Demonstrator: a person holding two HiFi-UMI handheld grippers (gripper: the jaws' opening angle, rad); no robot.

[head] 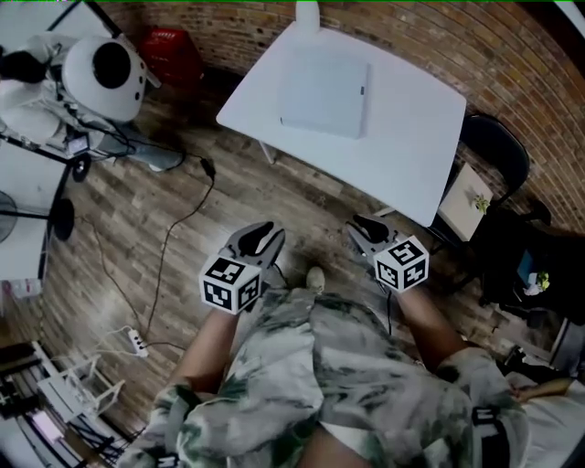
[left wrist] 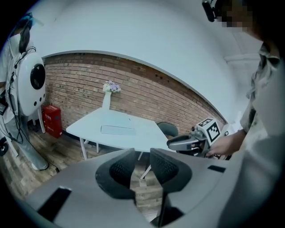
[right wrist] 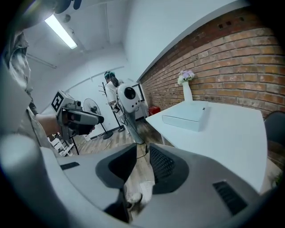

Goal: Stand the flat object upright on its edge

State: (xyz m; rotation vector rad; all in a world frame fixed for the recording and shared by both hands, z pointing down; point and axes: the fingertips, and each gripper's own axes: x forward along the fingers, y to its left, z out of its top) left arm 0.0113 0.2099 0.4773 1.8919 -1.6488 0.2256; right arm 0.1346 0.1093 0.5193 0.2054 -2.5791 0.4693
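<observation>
Head view: I've got the left gripper (head: 262,236) and the right gripper (head: 367,227) both in the air over the wooden floor (head: 164,210), side by side and apart, just in front of the person's patterned shirt (head: 320,366). Both point toward the white table (head: 416,146). The flat object (head: 325,91), a pale slab, lies flat on that table, well ahead of both sets of jaws and touching neither. A white vase (head: 308,14) stands at the table's far edge, beyond the slab.

Left gripper view: my jaws stand narrowly apart with nothing between them, only floor planks showing through the gap. The flat object (left wrist: 117,130) is ahead of the jaws and a bit to their left, flat on the table (left wrist: 84,129), well apart from them. The right gripper (left wrist: 173,143) shows off to the right of my jaws, held in a hand (left wrist: 227,144). A brick wall (left wrist: 147,95) runs behind the table.

Right gripper view: these jaws are narrowly apart too and empty, with floor showing in the gap. The flat object (right wrist: 186,116) lies ahead and to the right of the jaws, flat on the tabletop, well apart. The left gripper (right wrist: 95,119) shows to the left of the jaws. A white round-headed machine (right wrist: 127,99) stands far ahead near the wall
</observation>
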